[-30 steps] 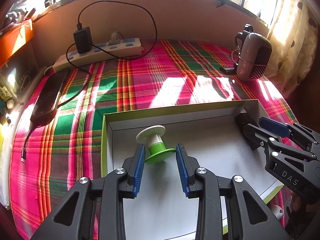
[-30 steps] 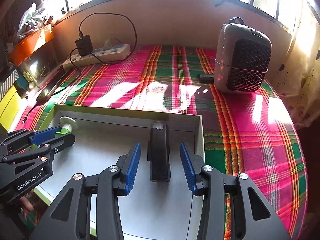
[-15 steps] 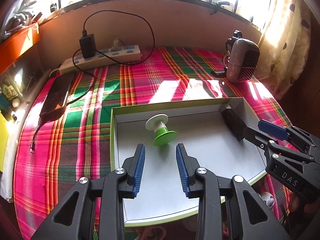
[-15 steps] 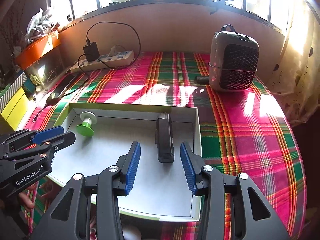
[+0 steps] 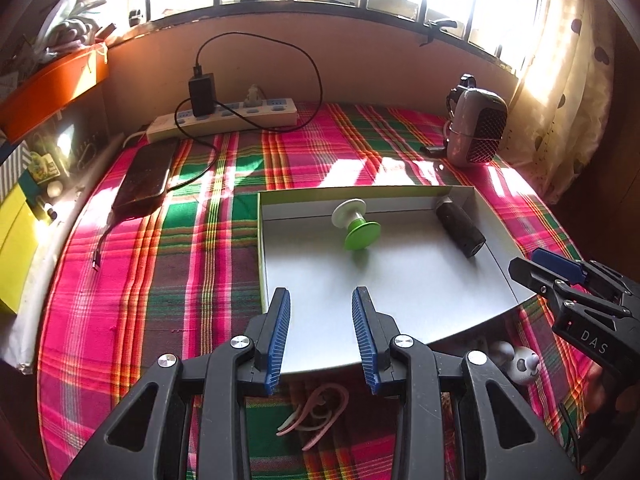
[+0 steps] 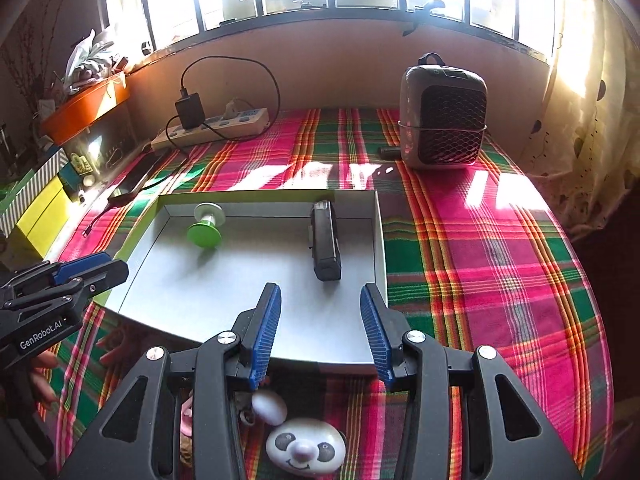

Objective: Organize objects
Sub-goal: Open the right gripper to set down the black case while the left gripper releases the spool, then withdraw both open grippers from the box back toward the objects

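Right wrist view: both claws, right and left, gape empty over tray; panda toy nearby.

The cloth is plaid in pink, green, orange and maroon. The tray is grey inside with a lime rim. The spool is white and green; the case is black. The panda is white with black eye patches.

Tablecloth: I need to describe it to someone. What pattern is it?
Tablecloth: pink, green and orange plaid, clearest in the right wrist view.
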